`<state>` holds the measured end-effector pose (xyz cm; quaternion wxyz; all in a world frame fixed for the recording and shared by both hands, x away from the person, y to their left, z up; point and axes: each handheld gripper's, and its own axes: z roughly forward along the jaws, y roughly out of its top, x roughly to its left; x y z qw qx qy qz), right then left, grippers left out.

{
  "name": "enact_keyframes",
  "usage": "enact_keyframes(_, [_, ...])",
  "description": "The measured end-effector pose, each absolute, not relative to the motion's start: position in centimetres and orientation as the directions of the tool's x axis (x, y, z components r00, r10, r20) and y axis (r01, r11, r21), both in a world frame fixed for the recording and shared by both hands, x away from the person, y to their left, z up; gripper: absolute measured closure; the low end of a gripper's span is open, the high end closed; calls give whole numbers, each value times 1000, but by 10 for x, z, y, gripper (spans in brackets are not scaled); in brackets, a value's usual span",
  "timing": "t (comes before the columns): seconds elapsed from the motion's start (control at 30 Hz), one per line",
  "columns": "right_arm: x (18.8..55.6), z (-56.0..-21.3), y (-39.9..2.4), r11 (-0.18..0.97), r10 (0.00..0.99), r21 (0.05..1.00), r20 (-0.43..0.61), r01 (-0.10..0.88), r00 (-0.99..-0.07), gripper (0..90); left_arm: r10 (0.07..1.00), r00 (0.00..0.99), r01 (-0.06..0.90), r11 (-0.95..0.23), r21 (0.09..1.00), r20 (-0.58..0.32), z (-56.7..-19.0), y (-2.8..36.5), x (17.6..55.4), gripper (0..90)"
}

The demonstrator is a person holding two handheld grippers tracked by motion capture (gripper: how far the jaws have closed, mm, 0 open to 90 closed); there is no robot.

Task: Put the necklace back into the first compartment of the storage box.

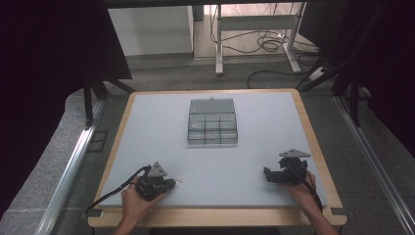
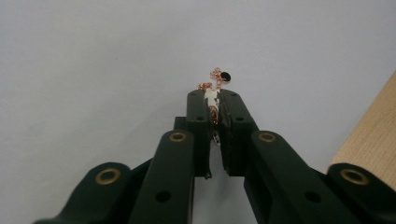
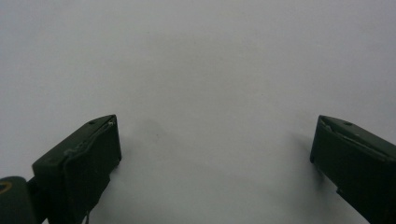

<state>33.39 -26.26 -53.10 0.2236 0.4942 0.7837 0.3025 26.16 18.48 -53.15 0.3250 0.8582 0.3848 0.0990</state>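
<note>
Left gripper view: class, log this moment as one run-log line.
left gripper: shut on chain | right gripper: open | organiser box: lid open

Overhead forward-down — gripper views close, perhaps tabletop-level

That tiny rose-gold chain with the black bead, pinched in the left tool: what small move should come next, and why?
Probably a gentle lift straight up. The left hand-held gripper has its jaws shut on the thin rose-gold chain with a black bead, which lies low on the pale grey table. The clear plastic compartment box stands open farther back, a likely destination. The right hand-held gripper is open, holding nothing.
</note>
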Motion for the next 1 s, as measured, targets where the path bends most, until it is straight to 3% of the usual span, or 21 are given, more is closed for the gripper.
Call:
enact_keyframes(0.37, [334,-531,-263,329,910,696,-52,638,-412,16,715,689,595,-469,653,-114,-527,189,262,862])
enact_keyframes(1.0, [334,-531,-263,332,909,696,-55,637,-414,13,723,652,593,-299,748,-229,-498,214,266,866])
